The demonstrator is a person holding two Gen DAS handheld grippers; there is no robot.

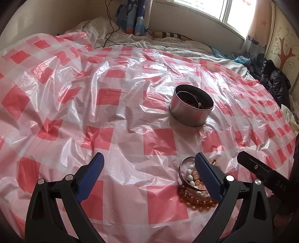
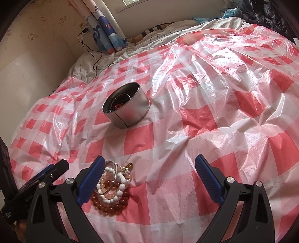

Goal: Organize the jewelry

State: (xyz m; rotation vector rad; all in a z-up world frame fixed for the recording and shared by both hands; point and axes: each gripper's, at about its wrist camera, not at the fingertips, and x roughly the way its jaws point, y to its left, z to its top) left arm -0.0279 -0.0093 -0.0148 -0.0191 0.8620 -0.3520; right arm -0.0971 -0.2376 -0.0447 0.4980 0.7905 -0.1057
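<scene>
Left gripper [image 1: 149, 164]: blue-padded fingers spread wide, nothing between them, hovering low over the sheet. Its right-hand finger [image 1: 207, 175] overlaps the jewelry heap in the left wrist view; whether it touches cannot be told.

Right gripper [image 2: 149, 166]: fingers likewise spread wide and empty. Its left-hand finger [image 2: 91, 177] stands just beside the heap, at its left edge. The two grippers flank the heap, each showing as a black arm at the margin of the other's view.

Jewelry heap [image 2: 112, 188], loose on the sheet close in front of both grippers:
- amber bead bracelet [image 2: 106, 205], the lowest and outermost ring;
- white bead bracelet [image 2: 115, 194], lying over the amber one;
- pale pink translucent beads [image 2: 105, 180], inside the rings;
- silver bangle [image 1: 184, 177], thin metal hoop resting tilted on the beads;
- small golden piece [image 2: 129, 165] at the far edge, too small to identify.

Metal tin [image 1: 190, 108]: round, silver, lidless, upright on the sheet well beyond the heap. Contents: red shredded filler [image 2: 118, 106] at the bottom, and a thin silver hoop [image 1: 188, 95] leaning inside against the wall. Anything further inside is in shadow.

Plastic sheet [image 1: 112, 121]: red-and-white check, crinkled, glossy, spread over a bed.

Surroundings: white bedding [image 2: 89, 63] at the far side, blue cartoon-print curtain [image 2: 108, 31], black cable [image 2: 89, 48] trailing from the wall, window [image 1: 224, 9].
</scene>
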